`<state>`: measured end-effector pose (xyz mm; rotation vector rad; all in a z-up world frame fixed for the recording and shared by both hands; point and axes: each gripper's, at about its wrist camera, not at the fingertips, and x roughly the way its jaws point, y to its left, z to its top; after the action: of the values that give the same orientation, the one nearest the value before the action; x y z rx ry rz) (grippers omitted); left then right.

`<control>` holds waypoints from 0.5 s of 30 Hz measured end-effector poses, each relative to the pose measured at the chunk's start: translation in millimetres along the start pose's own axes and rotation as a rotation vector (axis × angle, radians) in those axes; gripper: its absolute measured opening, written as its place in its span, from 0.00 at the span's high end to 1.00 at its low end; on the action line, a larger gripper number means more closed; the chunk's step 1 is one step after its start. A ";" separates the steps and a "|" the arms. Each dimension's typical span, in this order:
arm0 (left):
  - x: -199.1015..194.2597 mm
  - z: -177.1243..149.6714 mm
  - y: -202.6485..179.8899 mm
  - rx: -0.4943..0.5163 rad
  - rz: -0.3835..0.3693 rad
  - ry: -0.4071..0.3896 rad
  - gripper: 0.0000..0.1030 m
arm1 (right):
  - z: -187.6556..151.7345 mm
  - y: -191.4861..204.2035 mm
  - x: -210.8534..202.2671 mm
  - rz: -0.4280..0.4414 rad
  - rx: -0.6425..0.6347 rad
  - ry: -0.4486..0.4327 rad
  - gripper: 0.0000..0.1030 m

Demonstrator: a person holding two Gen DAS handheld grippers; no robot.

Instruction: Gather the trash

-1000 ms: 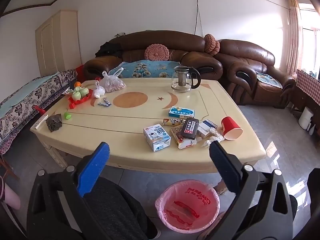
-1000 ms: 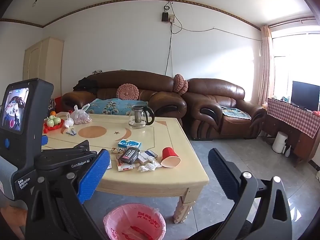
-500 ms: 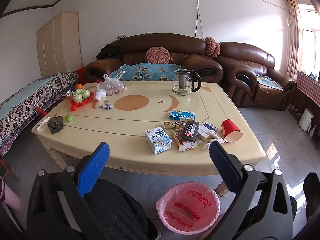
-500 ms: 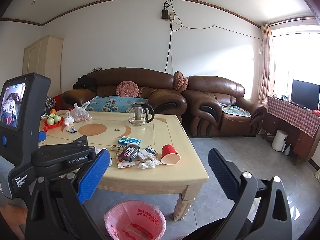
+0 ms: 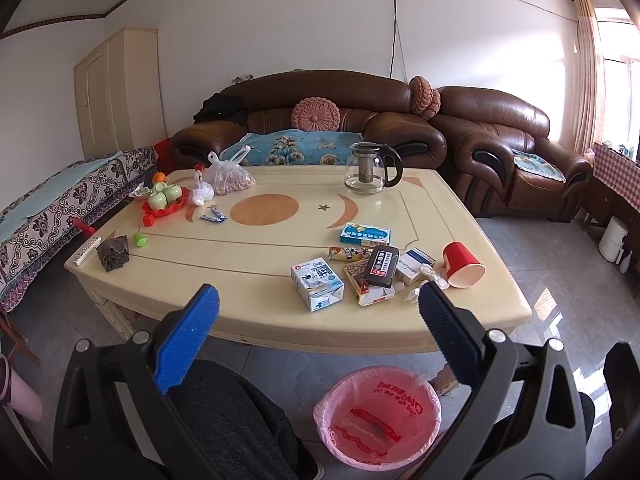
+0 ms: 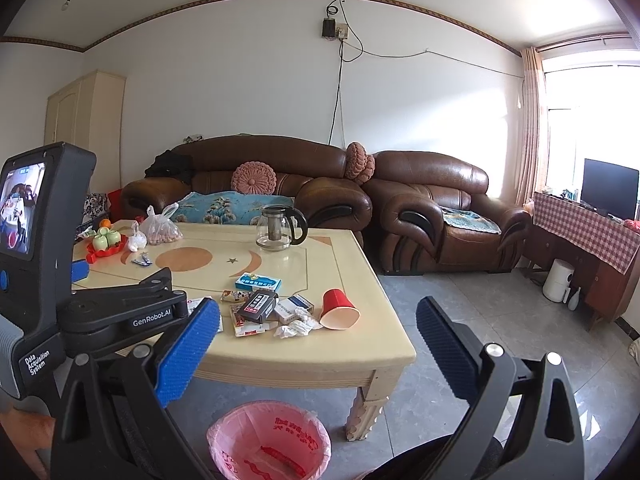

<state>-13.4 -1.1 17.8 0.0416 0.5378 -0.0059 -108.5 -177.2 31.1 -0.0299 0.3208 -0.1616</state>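
Above the pink-lined bin (image 5: 378,414), I am holding both the left gripper (image 5: 316,312) and right gripper (image 6: 318,326) wide open and empty; the trash pile (image 5: 374,270) is sitting at one o'clock on the table (image 5: 256,264).

The milk carton (image 6: 198,303) is mostly hidden behind the left gripper (image 6: 120,312); box print is unreadably small.

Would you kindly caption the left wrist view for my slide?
Open left gripper faces a table strewn with cartons, above a pink-lined bin.
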 end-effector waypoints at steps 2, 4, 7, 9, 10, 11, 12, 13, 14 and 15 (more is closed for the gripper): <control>-0.5 0.7 -0.2 0.002 0.001 -0.001 0.05 | -0.1 -0.2 0.0 0.001 0.000 -0.001 0.06; -0.7 1.6 -0.2 0.003 0.003 -0.001 0.05 | -0.1 0.5 0.0 0.001 -0.001 -0.001 0.06; -1.0 3.3 0.7 0.002 0.004 -0.001 0.05 | -0.2 0.3 -0.1 0.002 0.000 0.000 0.06; -0.9 4.5 1.3 0.002 0.007 0.000 0.05 | -0.2 -0.1 0.3 0.002 0.000 0.001 0.06; -1.0 5.2 1.8 0.001 0.007 -0.001 0.05 | -0.3 0.1 -0.2 0.002 0.000 0.001 0.06; -1.1 5.9 2.3 0.001 0.005 -0.001 0.05 | -0.1 -0.7 -0.3 0.003 0.001 0.001 0.06; -1.3 6.6 2.8 0.001 0.005 -0.001 0.05 | -0.4 0.2 -0.1 0.002 0.000 0.000 0.06; -2.4 6.0 3.4 0.001 0.005 -0.002 0.05 | -0.2 0.6 0.0 0.001 -0.001 0.000 0.06; -2.0 -0.9 1.8 -0.001 0.007 -0.002 0.05 | -0.2 0.1 0.1 0.001 -0.001 0.000 0.06; -2.5 -1.4 2.9 -0.001 0.007 -0.003 0.05 | -0.2 -0.2 0.0 0.002 0.000 0.000 0.06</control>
<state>-16.2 1.9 18.1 0.0425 0.5348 0.0006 -108.6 -177.4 30.9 -0.0298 0.3212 -0.1592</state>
